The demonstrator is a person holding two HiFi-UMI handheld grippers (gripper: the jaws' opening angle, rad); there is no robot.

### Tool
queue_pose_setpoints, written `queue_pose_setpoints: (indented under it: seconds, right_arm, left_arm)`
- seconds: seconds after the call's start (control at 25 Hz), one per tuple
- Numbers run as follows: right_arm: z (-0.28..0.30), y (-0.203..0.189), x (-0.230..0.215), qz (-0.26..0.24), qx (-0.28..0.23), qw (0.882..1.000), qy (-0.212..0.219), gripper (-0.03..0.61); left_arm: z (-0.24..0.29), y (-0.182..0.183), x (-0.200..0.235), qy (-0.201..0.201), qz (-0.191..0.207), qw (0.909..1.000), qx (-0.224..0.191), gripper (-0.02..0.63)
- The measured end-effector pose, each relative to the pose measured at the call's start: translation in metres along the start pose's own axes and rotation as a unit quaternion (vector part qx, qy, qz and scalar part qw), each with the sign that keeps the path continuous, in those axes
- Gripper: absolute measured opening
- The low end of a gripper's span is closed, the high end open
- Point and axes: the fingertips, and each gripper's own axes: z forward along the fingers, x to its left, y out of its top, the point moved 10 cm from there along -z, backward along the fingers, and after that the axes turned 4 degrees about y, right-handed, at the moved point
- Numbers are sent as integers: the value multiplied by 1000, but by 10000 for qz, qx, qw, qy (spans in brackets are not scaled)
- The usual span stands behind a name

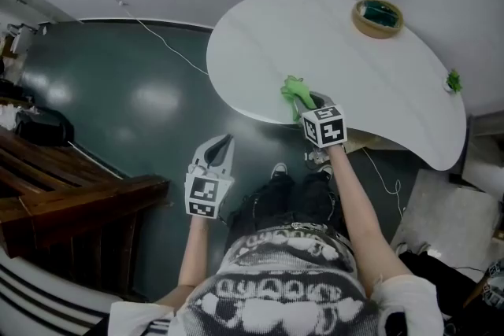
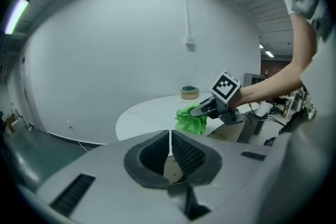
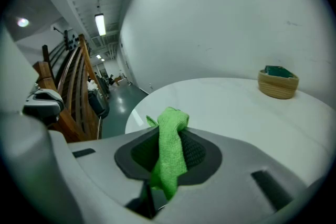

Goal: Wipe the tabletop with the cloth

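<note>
A bright green cloth hangs bunched from my right gripper, which is shut on it at the near edge of the white oval tabletop. In the right gripper view the cloth is pinched between the jaws and sticks up past them. From the left gripper view I see the cloth dangling just above the table rim. My left gripper is held low over the dark floor, left of the table, jaws shut with nothing between them.
A round wooden bowl with something dark green inside sits at the table's far side. A small green item lies at the right rim. A wooden bench stands to the left, and a white cable runs over the floor.
</note>
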Motion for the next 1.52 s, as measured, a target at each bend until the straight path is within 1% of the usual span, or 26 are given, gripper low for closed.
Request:
queue_pose_setpoints:
  seconds: [0.12,0.2,0.28,0.4,0.48,0.56,0.72,0.84,1.04,1.32,1.52]
  right_arm:
    - [23,4,34,-204,94,9991,351,69]
    - [37,-1,48,-341,257,9977,522,69]
    - [50,-13,53,-414,548,9963,526,69]
    - [61,-34,46,-312,959,9944,320,69]
    - [59,-42,37,-171,1050,9942,169,69]
    - [54,-45,27,-42,1030,9946,74,69]
    - [42,-48,9,-40,1037,9945,-143,69]
    - [29,-54,-7,23,1016,9944,-304,70]
    - [-3,-68,-45,244,997,9924,-675,71]
    - [-68,-102,-104,665,891,9863,-1222,71]
    - [-133,-135,-154,947,878,9779,-1642,71]
  left_arm:
    - [-13,-11,10,138,-107,9998,36,12]
    - [-20,-19,14,223,-216,9995,73,12]
    - [-26,-26,17,280,-323,9990,109,12]
    - [-33,-34,19,291,-407,9986,162,12]
    - [-35,-38,20,245,-405,9987,201,12]
    - [-34,-41,20,168,-374,9989,230,12]
    - [-24,-39,17,-27,-302,9993,221,12]
    - [-12,-31,11,-208,-213,9995,133,12]
    - [14,-9,-8,-582,54,9983,38,12]
    - [47,17,-56,-1068,441,9933,-34,12]
    - [66,37,-114,-1358,549,9892,-71,12]
